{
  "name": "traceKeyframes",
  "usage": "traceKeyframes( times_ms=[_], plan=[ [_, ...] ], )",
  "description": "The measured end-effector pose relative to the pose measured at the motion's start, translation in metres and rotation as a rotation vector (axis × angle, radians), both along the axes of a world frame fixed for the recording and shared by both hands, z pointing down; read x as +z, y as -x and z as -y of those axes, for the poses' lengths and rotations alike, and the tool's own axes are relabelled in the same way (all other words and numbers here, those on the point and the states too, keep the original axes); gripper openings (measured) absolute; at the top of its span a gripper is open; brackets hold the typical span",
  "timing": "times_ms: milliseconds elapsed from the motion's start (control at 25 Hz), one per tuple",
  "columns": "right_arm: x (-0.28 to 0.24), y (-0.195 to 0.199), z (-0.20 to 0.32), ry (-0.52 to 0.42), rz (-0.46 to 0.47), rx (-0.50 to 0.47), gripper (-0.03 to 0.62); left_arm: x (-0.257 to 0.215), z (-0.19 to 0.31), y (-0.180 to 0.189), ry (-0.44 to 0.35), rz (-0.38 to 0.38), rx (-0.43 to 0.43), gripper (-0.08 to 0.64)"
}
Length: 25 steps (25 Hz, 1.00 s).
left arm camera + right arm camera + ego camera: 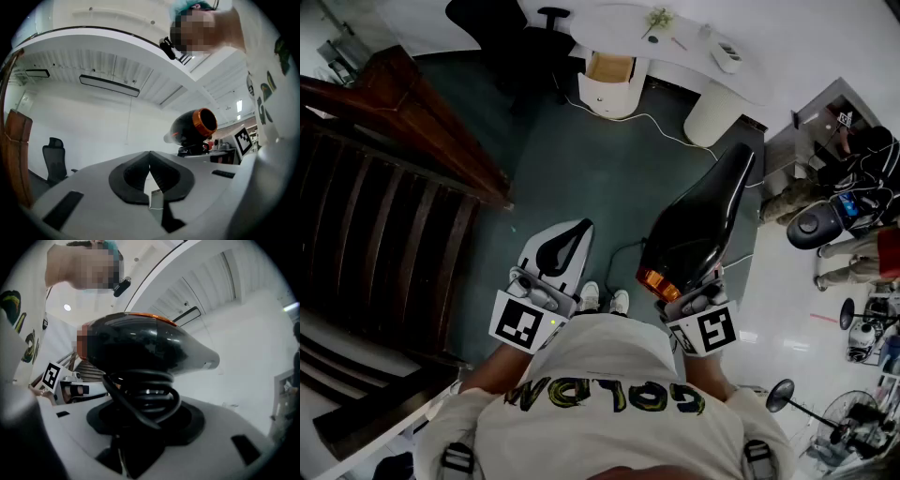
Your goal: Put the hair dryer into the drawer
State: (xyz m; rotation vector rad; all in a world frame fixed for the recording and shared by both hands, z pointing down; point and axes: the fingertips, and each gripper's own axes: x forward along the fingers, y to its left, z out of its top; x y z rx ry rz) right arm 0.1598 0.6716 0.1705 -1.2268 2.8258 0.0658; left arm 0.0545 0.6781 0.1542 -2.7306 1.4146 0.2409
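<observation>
Carrying looks to be the step in hand. In the head view the right gripper (682, 292) holds the black hair dryer (703, 220), whose narrow end reaches ahead of the jaws. The left gripper (561, 246) hangs beside it with nothing in it. No drawer shows for certain. A wooden open compartment (609, 67) under the white desk (675, 47), far ahead of both jaws, may be it, and its contents cannot be made out.

In the left gripper view the jaws meet tip to tip on nothing, and the dryer's orange ring (206, 121) sits off to their right.

In the right gripper view the jaws stand wide, clamped on the handle wound with coiled cord (143, 392), with the dryer's body above them. Hold that clamp firm and level, keep the cord gathered, and leave the left gripper free to pull the drawer.
</observation>
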Motion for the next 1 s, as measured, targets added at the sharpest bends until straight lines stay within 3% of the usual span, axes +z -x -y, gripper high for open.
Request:
traceKeyframes(
  times_ms=[440,760,1000],
  plan=[
    [0.001,0.03,0.005,0.016,0.024,0.033,0.245,0.001,0.004,0.043,0.02,-0.034,-0.009,0.012],
    [0.014,0.03,0.034,0.052,0.024,0.042,0.245,0.01,0.031,0.042,0.032,-0.038,0.001,0.012],
    [0.017,0.026,0.082,0.05,0.023,0.036,0.245,0.012,0.079,0.036,0.038,-0.04,-0.003,0.012]
  ],
)
